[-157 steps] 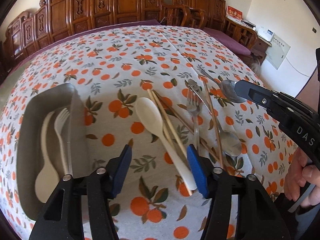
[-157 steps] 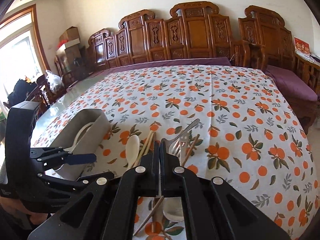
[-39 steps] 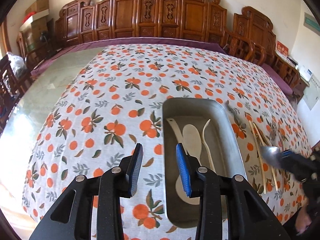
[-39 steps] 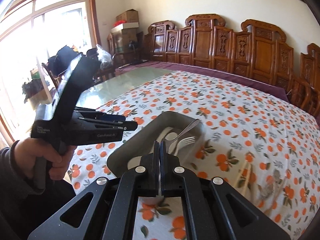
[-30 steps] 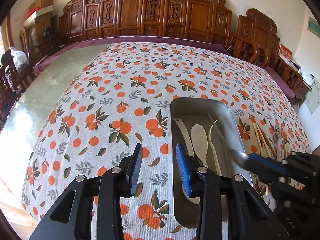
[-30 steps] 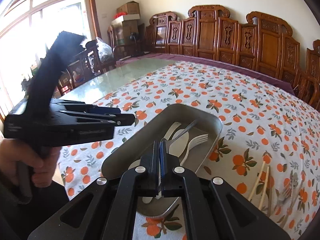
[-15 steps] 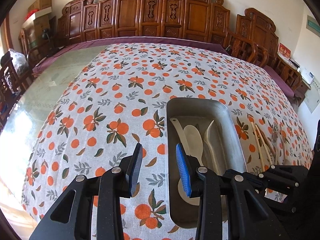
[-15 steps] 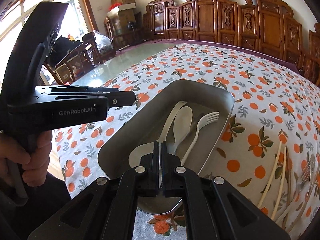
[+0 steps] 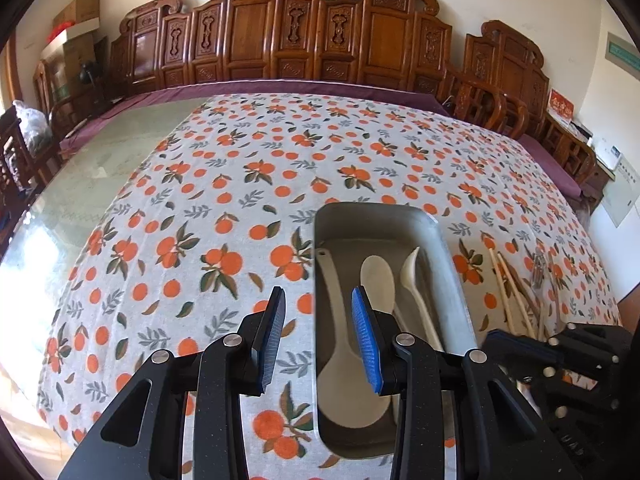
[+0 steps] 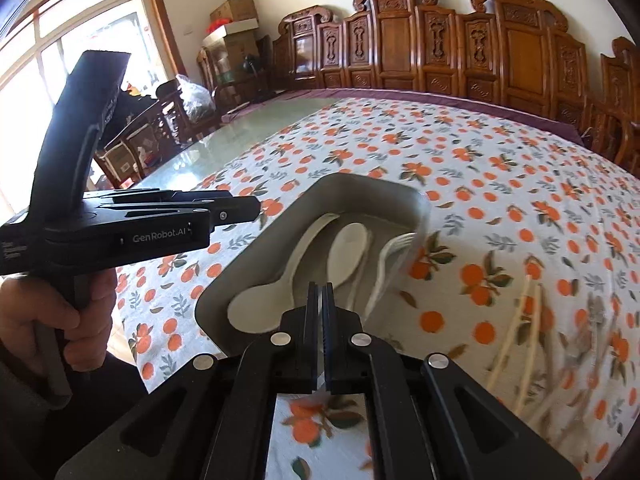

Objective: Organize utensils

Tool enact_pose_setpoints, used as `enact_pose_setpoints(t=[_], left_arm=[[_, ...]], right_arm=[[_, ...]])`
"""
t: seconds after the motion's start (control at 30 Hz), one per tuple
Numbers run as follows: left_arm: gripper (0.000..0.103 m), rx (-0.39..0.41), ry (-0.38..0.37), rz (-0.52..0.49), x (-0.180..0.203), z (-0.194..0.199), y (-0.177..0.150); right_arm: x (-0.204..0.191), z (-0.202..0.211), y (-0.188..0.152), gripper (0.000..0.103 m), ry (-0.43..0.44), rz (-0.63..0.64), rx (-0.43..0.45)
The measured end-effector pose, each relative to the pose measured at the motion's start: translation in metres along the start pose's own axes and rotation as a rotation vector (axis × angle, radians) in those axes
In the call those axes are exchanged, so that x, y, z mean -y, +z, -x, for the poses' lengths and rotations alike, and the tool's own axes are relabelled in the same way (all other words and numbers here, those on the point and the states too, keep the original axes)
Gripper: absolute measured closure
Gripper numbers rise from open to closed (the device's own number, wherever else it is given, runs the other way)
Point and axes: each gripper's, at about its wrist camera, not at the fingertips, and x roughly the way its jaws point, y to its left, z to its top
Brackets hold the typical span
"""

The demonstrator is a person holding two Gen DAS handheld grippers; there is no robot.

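A grey metal tray [image 9: 450,256] [image 10: 256,256] sits on the orange-print tablecloth. It holds a white ladle [image 9: 340,364] [image 10: 260,304], a white spoon [image 9: 378,276] [image 10: 348,252] and a white fork [image 10: 394,246]. My left gripper [image 9: 318,336] is open and empty above the tray's left rim; it also shows in the right wrist view [image 10: 244,206]. My right gripper [image 10: 321,336] hangs over the tray's near end with its jaws together; a thin metal edge shows between them, and what it is cannot be told. It also shows in the left wrist view [image 9: 516,350].
Chopsticks [image 9: 510,292] [image 10: 516,336] and a metal fork [image 9: 540,268] lie on the cloth right of the tray, blurred in the right wrist view. Carved wooden chairs [image 9: 304,28] line the table's far side. Bare glass tabletop [image 9: 60,196] lies left of the cloth.
The right gripper carried a metal spoon from the utensil pile over to the tray and has dropped lower at its near end. The left gripper stayed open beside the tray.
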Motion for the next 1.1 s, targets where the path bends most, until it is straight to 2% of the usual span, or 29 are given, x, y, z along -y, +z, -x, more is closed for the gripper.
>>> enact_pose_setpoints(t=[0.2,0.27,0.3,0.4,0.53,0.57,0.6,0.63,0.83,1.1], left_arm=[[0.07,-0.002,-0.035,-0.028,0.023,-0.002,0.001],[0.07,-0.003,-0.051,-0.038,0.031,-0.003,0.001],[0.066,-0.006,-0.061,-0.049,0.037,-0.004,0.0],[0.053,-0.004,-0.078,-0.077,0.052,-0.004,-0.002],[0.053,-0.007,-0.11,-0.096,0.068,-0.004,-0.005],[0.05,-0.009,-0.113,-0.108,0.074,-0.004,-0.006],[0.042,-0.006,-0.115,-0.119,0.078,-0.004,-0.007],[0.04,0.001,-0.117,-0.128,0.082,-0.003,-0.008],[0.04,-0.008,-0.138,-0.153,0.099,-0.003,-0.016],[0.04,-0.015,-0.166,-0.198,0.121,-0.003,-0.025]], right_arm=[[0.036,0.039,-0.006,0.098,-0.112,-0.031,0.029],[0.052,0.053,-0.011,0.089,-0.158,-0.05,0.034],[0.06,0.058,-0.014,0.086,-0.18,-0.057,0.035],[0.087,0.073,-0.027,0.085,-0.238,-0.099,0.025],[0.116,0.082,-0.049,0.085,-0.328,-0.139,-0.001],[0.121,0.082,-0.052,0.085,-0.335,-0.148,-0.006],[0.126,0.081,-0.056,0.085,-0.345,-0.161,-0.011],[0.131,0.079,-0.061,0.085,-0.352,-0.178,-0.018],[0.137,0.058,-0.081,0.085,-0.365,-0.21,-0.079],[0.14,0.04,-0.088,0.085,-0.383,-0.223,-0.147]])
